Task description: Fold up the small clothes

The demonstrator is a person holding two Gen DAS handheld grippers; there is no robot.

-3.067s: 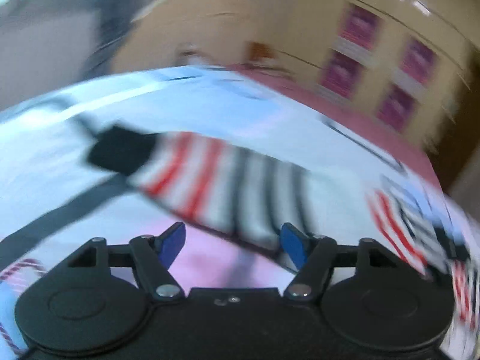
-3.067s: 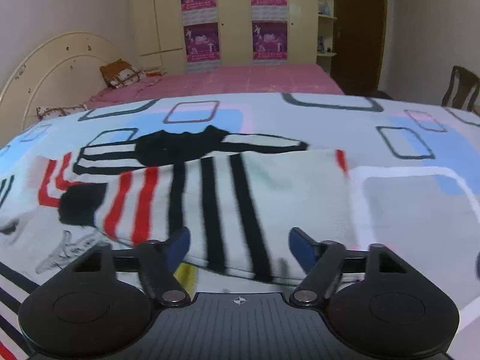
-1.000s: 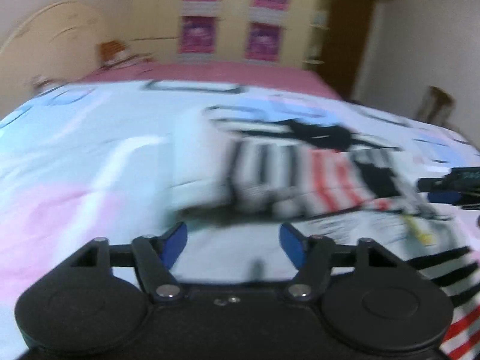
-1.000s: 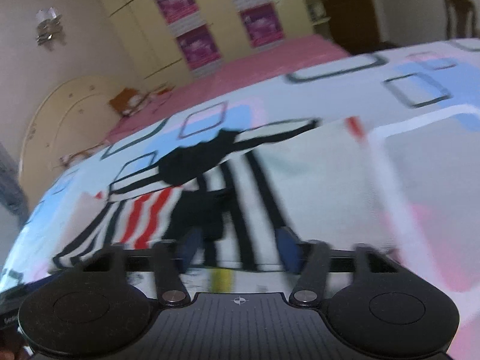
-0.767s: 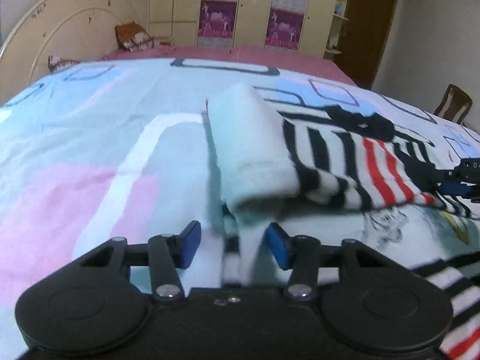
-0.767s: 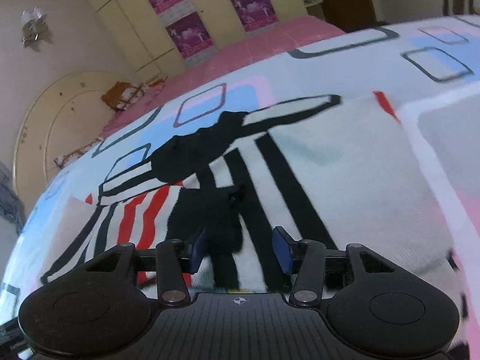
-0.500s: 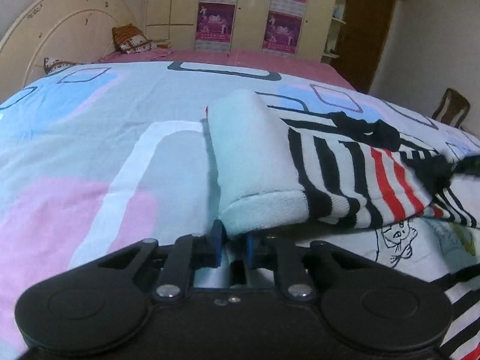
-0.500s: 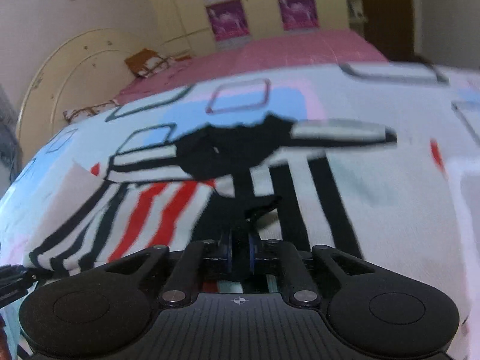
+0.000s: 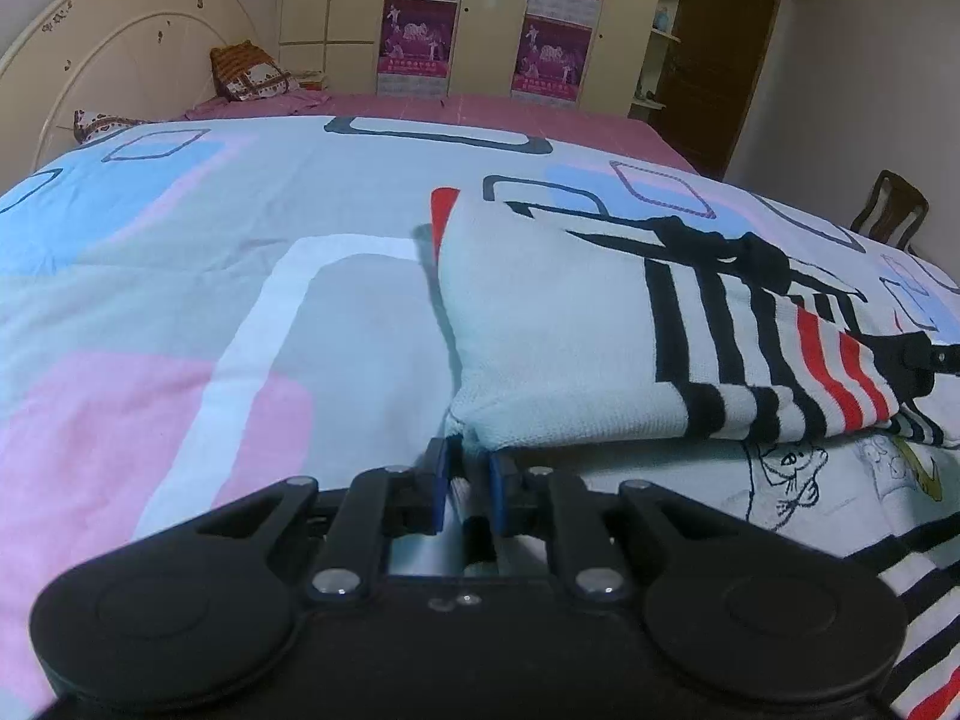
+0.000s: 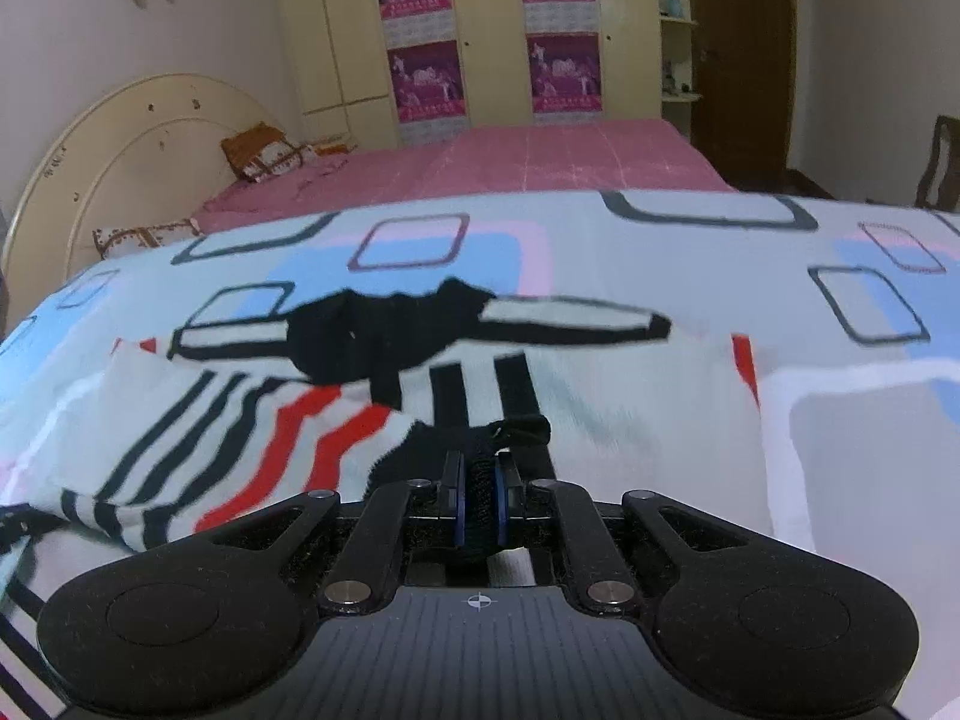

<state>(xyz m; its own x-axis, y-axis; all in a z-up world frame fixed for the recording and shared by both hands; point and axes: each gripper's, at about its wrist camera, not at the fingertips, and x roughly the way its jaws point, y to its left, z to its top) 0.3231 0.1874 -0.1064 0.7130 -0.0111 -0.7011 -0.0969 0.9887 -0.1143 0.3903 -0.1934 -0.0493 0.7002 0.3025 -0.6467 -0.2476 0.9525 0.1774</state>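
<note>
A small pale sweater (image 9: 564, 336) with black and red stripes lies folded on the patterned bedspread (image 9: 180, 276). My left gripper (image 9: 468, 468) is shut on the pale hem corner at the sweater's near left end. In the right wrist view the same sweater (image 10: 630, 414) spreads ahead, its black collar (image 10: 384, 342) at the far side. My right gripper (image 10: 479, 486) is shut on a black ribbed edge of the sweater, bunched between its blue pads (image 10: 459, 504). At the far right of the left wrist view the right gripper's dark tip (image 9: 936, 354) shows at the striped end.
A second garment with cartoon drawings and stripes (image 9: 840, 480) lies under the sweater at near right. Beyond the bedspread is a pink sheet (image 10: 570, 156), a cream headboard (image 10: 138, 144) with pillows, wardrobes with purple posters (image 10: 426, 78), a dark door and a wooden chair (image 9: 888, 210).
Both grippers went from open to shut, the left on the pale hem corner, the right on the black edge. The right view has rolled level and the sweater now lies flatter and wider.
</note>
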